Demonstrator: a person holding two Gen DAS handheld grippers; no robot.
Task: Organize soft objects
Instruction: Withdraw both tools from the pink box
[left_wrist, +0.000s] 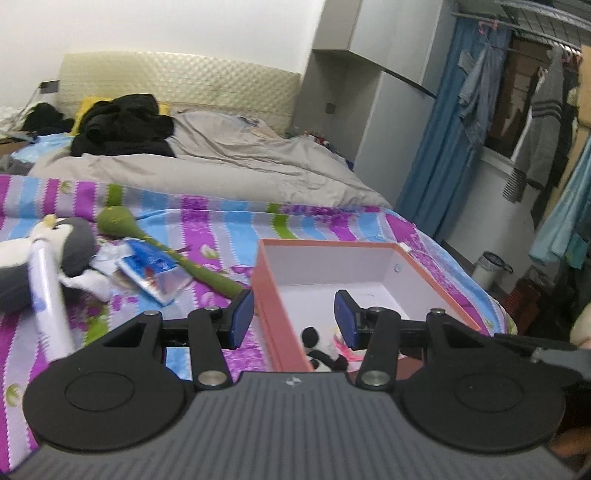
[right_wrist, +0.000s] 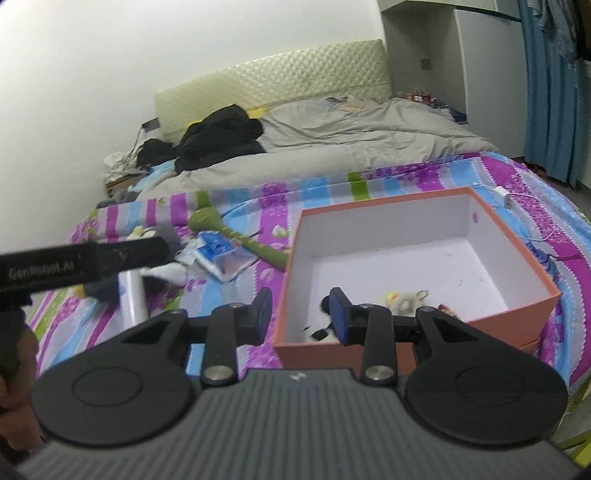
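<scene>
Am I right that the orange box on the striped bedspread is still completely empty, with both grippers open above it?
Not quite: the orange box already holds small plush toys in its near corner, as the right wrist view shows. Both the left gripper and right gripper are open.

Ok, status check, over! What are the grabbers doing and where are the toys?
Left gripper open, empty. Right gripper open, empty. Orange box holds small plush toys. Penguin plush, green plush out on striped sheet. Nothing blocking.

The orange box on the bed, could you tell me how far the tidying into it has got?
Done: a couple of small plush toys lie in the orange box. In hand: nothing; left gripper and right gripper are open. Left: the penguin plush and green toy on the bedspread.
</scene>
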